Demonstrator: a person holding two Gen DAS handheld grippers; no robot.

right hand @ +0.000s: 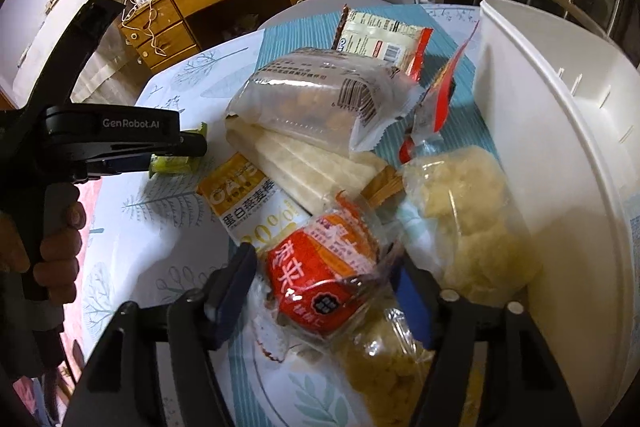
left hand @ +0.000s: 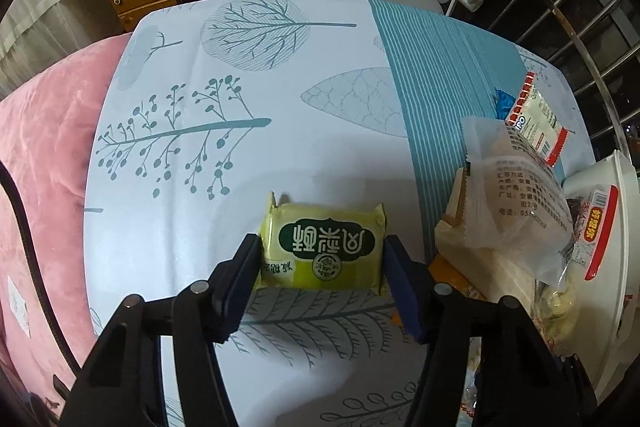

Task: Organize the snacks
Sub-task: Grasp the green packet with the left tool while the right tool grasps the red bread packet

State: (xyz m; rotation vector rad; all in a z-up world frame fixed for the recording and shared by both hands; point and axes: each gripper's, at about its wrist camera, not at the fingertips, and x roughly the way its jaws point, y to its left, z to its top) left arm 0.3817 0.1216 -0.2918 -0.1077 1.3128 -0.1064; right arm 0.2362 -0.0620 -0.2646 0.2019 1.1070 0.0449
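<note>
While left gripper [left hand: 322,263] pinches green pastry pack [left hand: 322,245] by short sides, I keep squeeze light: crumbly; right gripper [right hand: 326,279] straddles red snack pack [right hand: 316,283] at 12 o'clock, contact unclear.

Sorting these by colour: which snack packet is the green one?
The green packet between the left gripper's fingers, lying alone on the tablecloth; the other packets sit piled beside the white bin.

light: dim, warm indoor | shadows: soft, under jaws | glare: wrappers | edges: fisheye bend, dark corners
</note>
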